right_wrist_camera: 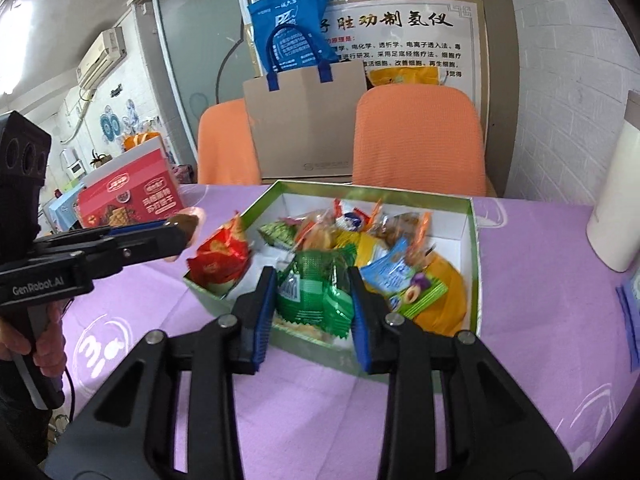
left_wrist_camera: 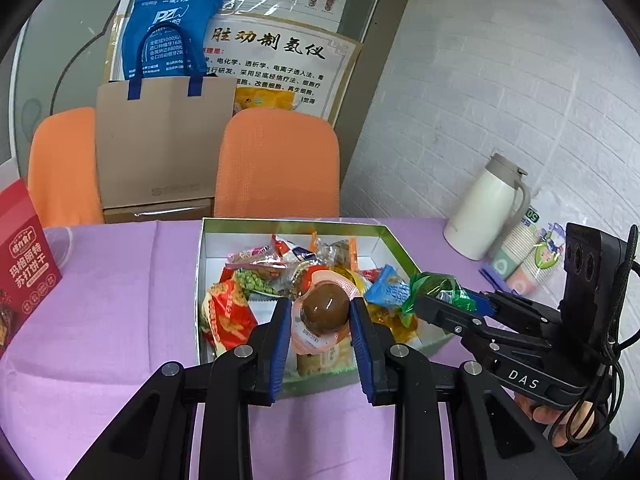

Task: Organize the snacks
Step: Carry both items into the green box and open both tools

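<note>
Purple tabletop point(left_wrist_camera: 100, 280), open snack box point(left_wrist_camera: 394, 236); left tongs point(left_wrist_camera: 322, 312) clamped on a brown jelly cup point(left_wrist_camera: 325, 307), right tongs point(right_wrist_camera: 312, 292) clamped on a green packet point(right_wrist_camera: 314, 286).

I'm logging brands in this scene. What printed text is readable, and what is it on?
"DAS": right gripper body.
"GenRobot.AI": left gripper body.
"PZ": blue tote bag.
"玛格丽特苏打饼干": red biscuit box.
"制氢仪": wall poster heading.
Snack wrappers, poster body text: too small.

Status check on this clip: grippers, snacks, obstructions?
Left gripper shut on brown egg pack. Right gripper shut on green packet. Both above snack box. Nothing blocking.
</note>
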### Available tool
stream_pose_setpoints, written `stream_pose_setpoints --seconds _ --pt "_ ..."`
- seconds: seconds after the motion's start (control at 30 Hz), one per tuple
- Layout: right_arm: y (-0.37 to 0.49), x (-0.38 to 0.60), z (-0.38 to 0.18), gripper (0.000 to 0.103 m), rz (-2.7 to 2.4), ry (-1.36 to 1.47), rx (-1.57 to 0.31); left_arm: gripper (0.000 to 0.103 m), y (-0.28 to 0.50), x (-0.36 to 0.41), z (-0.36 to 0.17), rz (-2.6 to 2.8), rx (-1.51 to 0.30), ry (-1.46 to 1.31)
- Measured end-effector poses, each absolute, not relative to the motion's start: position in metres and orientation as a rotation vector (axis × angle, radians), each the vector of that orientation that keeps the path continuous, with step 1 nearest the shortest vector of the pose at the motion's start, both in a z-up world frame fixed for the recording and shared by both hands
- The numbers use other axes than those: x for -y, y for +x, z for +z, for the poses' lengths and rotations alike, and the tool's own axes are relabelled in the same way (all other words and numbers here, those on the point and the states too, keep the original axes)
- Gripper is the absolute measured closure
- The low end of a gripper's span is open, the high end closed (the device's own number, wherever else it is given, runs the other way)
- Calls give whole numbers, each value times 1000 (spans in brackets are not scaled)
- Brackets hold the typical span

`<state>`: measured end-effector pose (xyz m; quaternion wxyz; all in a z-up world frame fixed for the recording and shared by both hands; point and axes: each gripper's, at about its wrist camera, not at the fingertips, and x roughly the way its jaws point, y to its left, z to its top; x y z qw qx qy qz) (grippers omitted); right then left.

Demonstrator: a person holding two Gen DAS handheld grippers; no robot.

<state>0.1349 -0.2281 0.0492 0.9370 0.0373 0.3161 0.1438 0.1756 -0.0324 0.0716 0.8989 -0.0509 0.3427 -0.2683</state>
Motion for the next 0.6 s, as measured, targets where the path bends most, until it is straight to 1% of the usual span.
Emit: stream_pose_setpoints --seconds 0.3,0.37,0.4,0.43,0.47,0.5,0.53,0.57,0.6 --pt "186 244 27 67 212 81 -685 73 223 53 49 -503 -783 -121" --pt "192 240 19 64 200 52 -694 72 227 55 44 -509 -803 -119" --pt "194 239 16 62 195 32 -697 65 228 56 42 -511 -819 -120" --pt "194 239 14 53 193 18 -698 55 229 56 40 -508 -834 -121" --pt "193 238 14 34 187 10 -698 27 229 55 38 -489 -844 -118" --pt "191 239 14 25 180 8 -687 13 227 54 37 -451 -839 -113" --pt "187 240 15 12 180 7 -669 13 225 51 37 -423 -814 -110" --pt "184 241 16 10 184 3 -657 12 223 49 37 -413 -794 -107" --pt "182 242 16 10 181 -3 -653 12 223 47 35 -411 -792 -107"
